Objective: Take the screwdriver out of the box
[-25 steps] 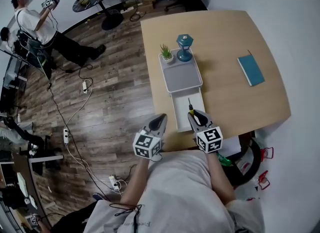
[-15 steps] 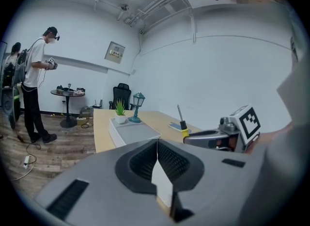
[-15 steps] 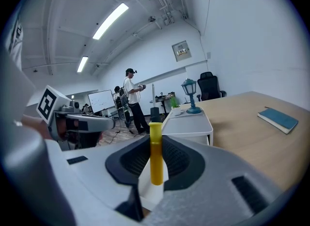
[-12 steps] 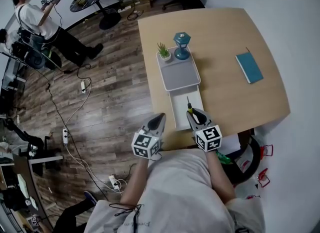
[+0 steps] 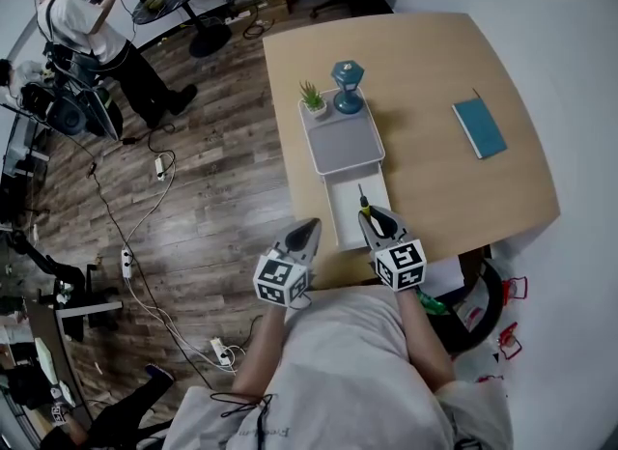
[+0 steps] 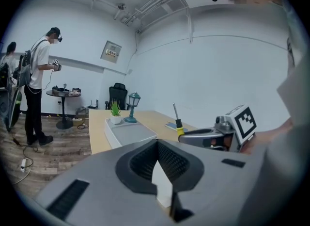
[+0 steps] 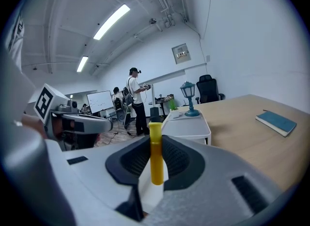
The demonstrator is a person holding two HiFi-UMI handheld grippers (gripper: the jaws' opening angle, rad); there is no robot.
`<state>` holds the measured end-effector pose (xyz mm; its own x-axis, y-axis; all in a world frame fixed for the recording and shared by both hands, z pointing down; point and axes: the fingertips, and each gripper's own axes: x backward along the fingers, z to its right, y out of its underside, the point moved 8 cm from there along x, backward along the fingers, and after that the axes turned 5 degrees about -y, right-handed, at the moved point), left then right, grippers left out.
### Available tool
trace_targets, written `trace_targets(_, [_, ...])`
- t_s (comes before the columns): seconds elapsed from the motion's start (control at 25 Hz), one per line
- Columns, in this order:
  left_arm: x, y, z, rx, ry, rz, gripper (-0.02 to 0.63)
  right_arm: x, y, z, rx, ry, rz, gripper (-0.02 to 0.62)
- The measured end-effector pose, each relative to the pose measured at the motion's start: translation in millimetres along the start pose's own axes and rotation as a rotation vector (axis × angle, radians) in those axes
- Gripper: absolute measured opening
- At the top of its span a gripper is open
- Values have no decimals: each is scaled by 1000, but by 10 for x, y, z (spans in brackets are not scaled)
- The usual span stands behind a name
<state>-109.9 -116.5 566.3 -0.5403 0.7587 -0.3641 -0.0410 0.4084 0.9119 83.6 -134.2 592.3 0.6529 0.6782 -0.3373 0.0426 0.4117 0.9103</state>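
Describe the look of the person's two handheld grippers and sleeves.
Both the left gripper and the right gripper are light-grey, tapering plastic shells with black ribbed pads. Each carries a white cube printed with black square markers. The person wears a pale-grey short-sleeved shirt.

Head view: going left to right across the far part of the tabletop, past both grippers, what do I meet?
small green plant in a white pot → teal lantern-shaped lamp → flat teal book
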Motion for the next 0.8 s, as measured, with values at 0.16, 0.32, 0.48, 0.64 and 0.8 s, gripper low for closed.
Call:
trace_targets(0.16, [-10, -1, 15, -10, 13, 1, 5, 0, 9, 6, -9, -1, 5, 77])
trace_targets(0.32, [12, -5, 36, -12, 14, 6, 5, 28, 11, 1, -17, 1, 11, 77])
trace_targets(0.48, [27, -29, 7, -18, -4, 27, 5, 20, 17, -6, -21, -1, 13, 77])
trace_targets(0.64, [43, -15, 24, -16, 4, 26, 5, 44, 43, 5, -51, 1, 17, 77])
trace_targets(0.8, [40, -17, 10, -17, 5, 30, 5, 21, 48, 6, -60, 0, 17, 77])
